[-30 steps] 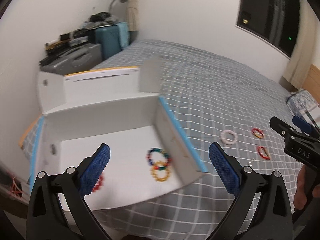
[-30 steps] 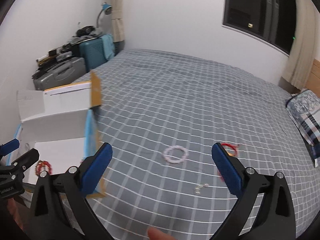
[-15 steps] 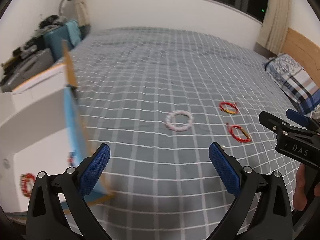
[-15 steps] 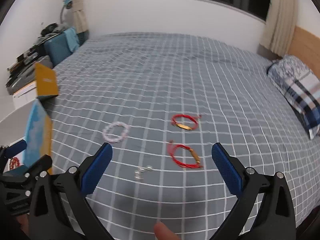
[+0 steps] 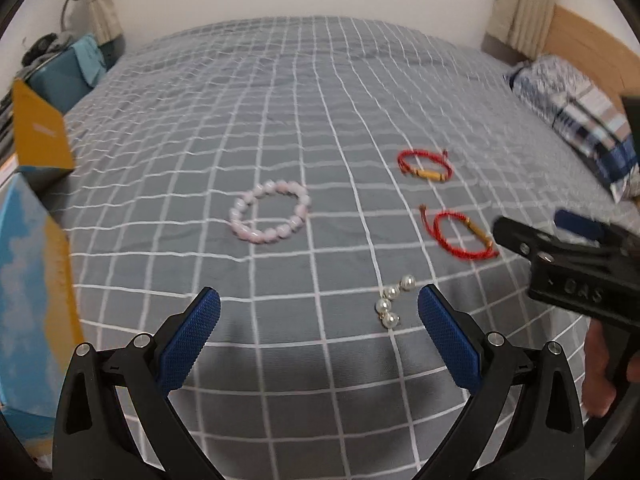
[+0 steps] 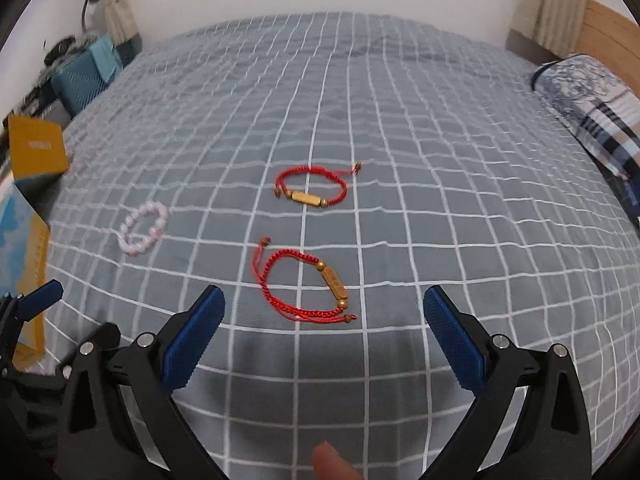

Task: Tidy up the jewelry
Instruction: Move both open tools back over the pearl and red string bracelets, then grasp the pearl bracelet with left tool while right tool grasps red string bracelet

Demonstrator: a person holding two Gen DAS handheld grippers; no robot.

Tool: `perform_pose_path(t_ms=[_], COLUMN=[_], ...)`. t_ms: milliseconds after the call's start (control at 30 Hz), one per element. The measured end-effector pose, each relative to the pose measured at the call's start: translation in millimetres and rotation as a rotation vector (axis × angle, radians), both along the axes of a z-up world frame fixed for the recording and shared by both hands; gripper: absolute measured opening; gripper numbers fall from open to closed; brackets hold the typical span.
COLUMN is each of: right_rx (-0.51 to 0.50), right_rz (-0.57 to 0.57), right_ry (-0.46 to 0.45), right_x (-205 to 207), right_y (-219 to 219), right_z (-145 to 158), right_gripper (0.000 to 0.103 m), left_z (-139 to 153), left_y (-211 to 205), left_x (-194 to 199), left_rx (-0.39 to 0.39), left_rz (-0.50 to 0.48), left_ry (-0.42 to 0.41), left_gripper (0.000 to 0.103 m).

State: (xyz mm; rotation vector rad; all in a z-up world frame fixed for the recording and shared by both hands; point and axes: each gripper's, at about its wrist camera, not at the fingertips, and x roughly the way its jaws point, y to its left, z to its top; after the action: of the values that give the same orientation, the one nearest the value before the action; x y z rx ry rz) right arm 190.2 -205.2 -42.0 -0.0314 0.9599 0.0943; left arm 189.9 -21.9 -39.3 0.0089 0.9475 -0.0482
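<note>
On the grey checked bed lie a pink bead bracelet (image 5: 269, 211) (image 6: 142, 228), two red cord bracelets with gold bars, the far one (image 5: 425, 165) (image 6: 311, 187) and the near one (image 5: 460, 235) (image 6: 306, 285), and a short string of pearls (image 5: 393, 305). My left gripper (image 5: 318, 330) is open and empty, with the pearls just inside its right finger. My right gripper (image 6: 323, 330) is open and empty, low over the bed just short of the near red bracelet. It also shows at the right of the left wrist view (image 5: 568, 256).
A cardboard box (image 5: 28, 264) with blue and orange flaps stands at the left bed edge; it also shows in the right wrist view (image 6: 24, 216). A patterned pillow (image 6: 592, 108) lies at the right. A teal suitcase (image 6: 86, 74) stands at the far left wall.
Both views have swung right, away from the box and over the loose jewelry, and come lower and closer to it. Both grippers have stayed open.
</note>
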Motion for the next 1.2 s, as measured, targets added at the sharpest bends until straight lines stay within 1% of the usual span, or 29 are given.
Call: perform_pose_path(t_ms=[100, 167, 400, 533, 600, 633, 700, 733, 800, 900, 933, 1000, 1033, 1100, 1133, 1200], right_rx=[-0.022, -0.007, 0.023, 0.044, 0.05, 0.056, 0.057, 0.049, 0.037, 0.048, 0.05, 0.047, 0.043, 0.041, 0.045, 0.049], right_rz=[0.024, 0.031, 0.043, 0.035, 0.037, 0.04, 0.037, 0.034, 0.039, 0.039, 0.036, 0.03, 0.028, 0.016, 0.008, 0.0], right_ry=[0.029, 0.037, 0.062, 0.074, 0.093, 0.103, 0.116, 0.12, 0.115, 0.117, 0.117, 0.118, 0.12, 0.124, 0.128, 0.13], right_x=[13.3, 18.0, 29.9, 35.3, 37.2, 38.2, 39.1, 39.3, 38.7, 38.4, 38.5, 38.1, 38.1, 38.4, 38.2, 36.9], right_y=[4.9, 6.1, 12.2, 11.3, 11.7, 11.9, 12.3, 13.1, 14.8, 14.1, 13.3, 12.4, 12.0, 10.6, 9.4, 7.7], right_z=[-12.1, -17.7, -34.7, -43.7, -48.6, -50.8, -55.6, -57.6, -58.8, -58.5, -58.3, -58.9, -58.9, -58.7, -58.6, -58.5], right_gripper=[0.096, 0.096, 0.096, 0.094, 0.085, 0.082, 0.07, 0.068, 0.06, 0.051, 0.049, 0.042, 0.04, 0.035, 0.034, 0.032], left_z=[-12.6, -22.8, -39.6, -46.4, -49.0, -52.1, -55.0, -55.0, -54.1, -53.4, -53.4, -53.3, -52.3, -50.6, -49.6, -48.0], left_y=[-5.8, -8.4, -16.2, -22.7, -23.3, -23.7, -23.4, -22.3, -22.1, -22.8, -23.1, -24.3, -24.5, -25.2, -25.4, -24.6], left_x=[8.2, 14.4, 26.3, 27.2, 28.4, 29.7, 31.2, 30.4, 29.7, 28.9, 28.7, 27.2, 26.8, 26.0, 25.3, 24.2], left_rx=[0.012, 0.003, -0.012, -0.01, -0.015, -0.014, -0.005, -0.009, -0.007, 0.001, 0.007, 0.018, 0.024, 0.031, 0.033, 0.029], left_rz=[-0.016, -0.014, -0.017, -0.032, -0.034, -0.036, -0.035, -0.034, -0.036, -0.041, -0.04, -0.041, -0.042, -0.044, -0.045, -0.043], left_ry=[0.009, 0.024, 0.042, 0.05, 0.057, 0.072, 0.085, 0.084, 0.084, 0.083, 0.082, 0.079, 0.079, 0.08, 0.081, 0.082], left_gripper=[0.097, 0.097, 0.097, 0.094, 0.085, 0.083, 0.078, 0.075, 0.065, 0.056, 0.055, 0.048, 0.044, 0.032, 0.029, 0.019])
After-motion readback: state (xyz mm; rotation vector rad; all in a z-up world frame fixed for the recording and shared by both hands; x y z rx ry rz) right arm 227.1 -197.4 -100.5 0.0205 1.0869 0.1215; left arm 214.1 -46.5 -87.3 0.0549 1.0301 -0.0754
